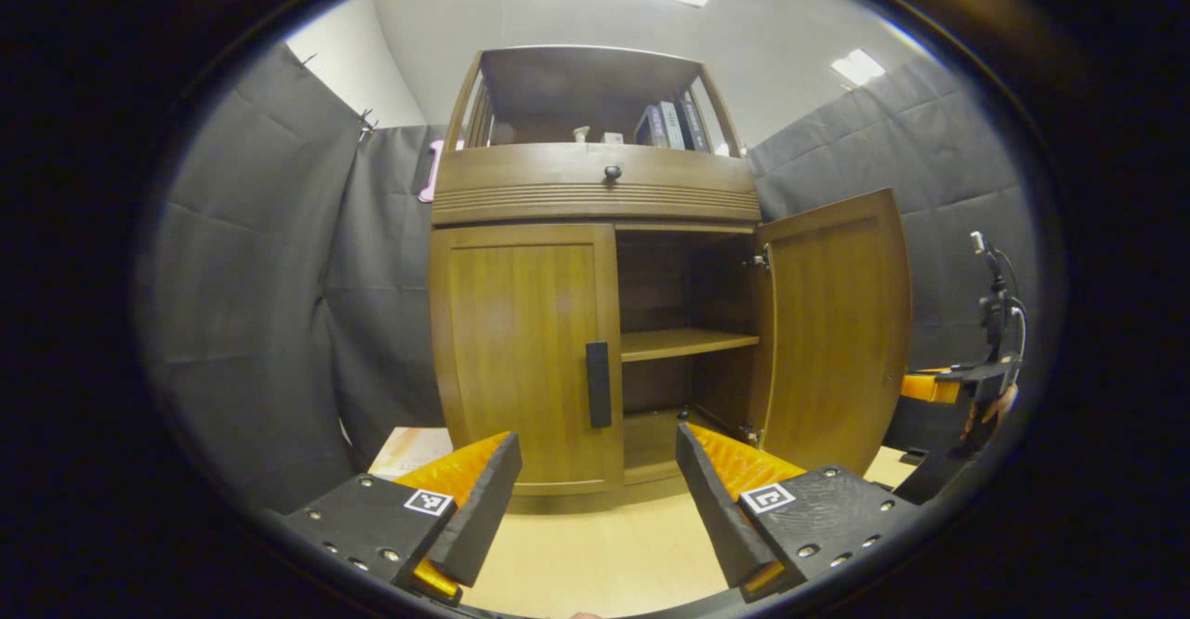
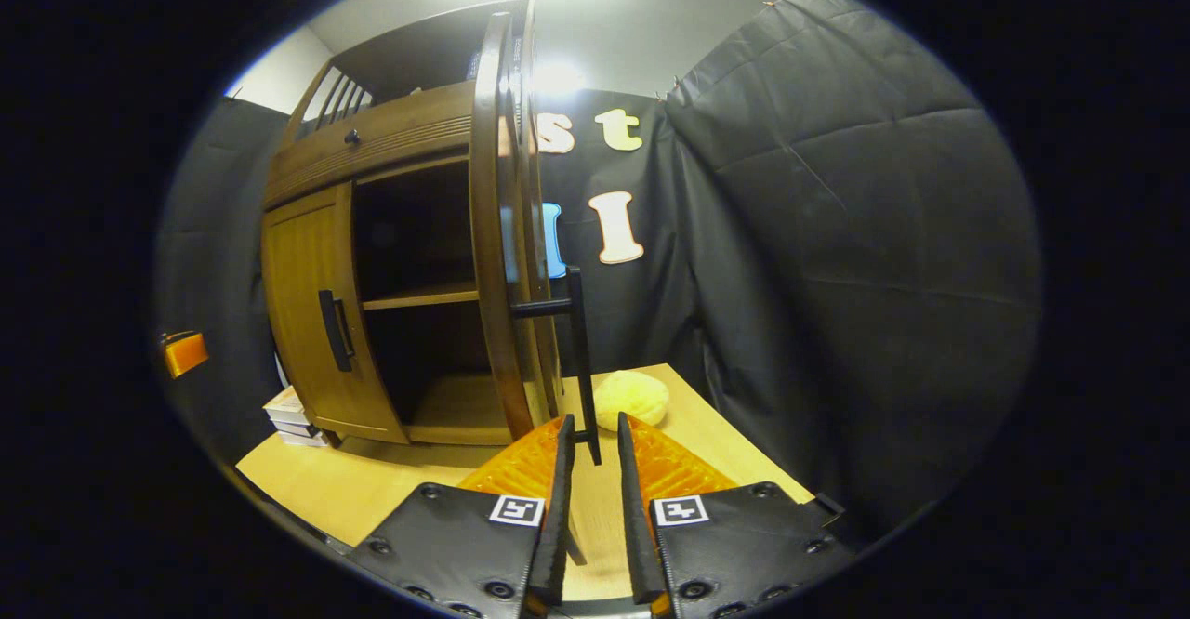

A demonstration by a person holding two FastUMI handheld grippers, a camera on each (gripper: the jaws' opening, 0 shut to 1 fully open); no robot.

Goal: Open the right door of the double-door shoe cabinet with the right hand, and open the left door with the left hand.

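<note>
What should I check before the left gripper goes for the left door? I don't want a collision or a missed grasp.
1. Brown wooden right door swung open: ok.
2. Brown wooden left door shut, not yet opened: ok.
3. Black vertical bar handle on the left door unobstructed: ok.
4. Left gripper fingers spread, apart from the handle: ok.
5. Right gripper released from the right door's black bar handle: cannot tell; its fingers sit narrowly either side of the handle's lower end.
6. Light wooden tabletop ahead free of obstacles: ok.

right door (image 1: 832,322) swung open, right bay free | left door (image 1: 521,349) shut, blocks left bay
</note>
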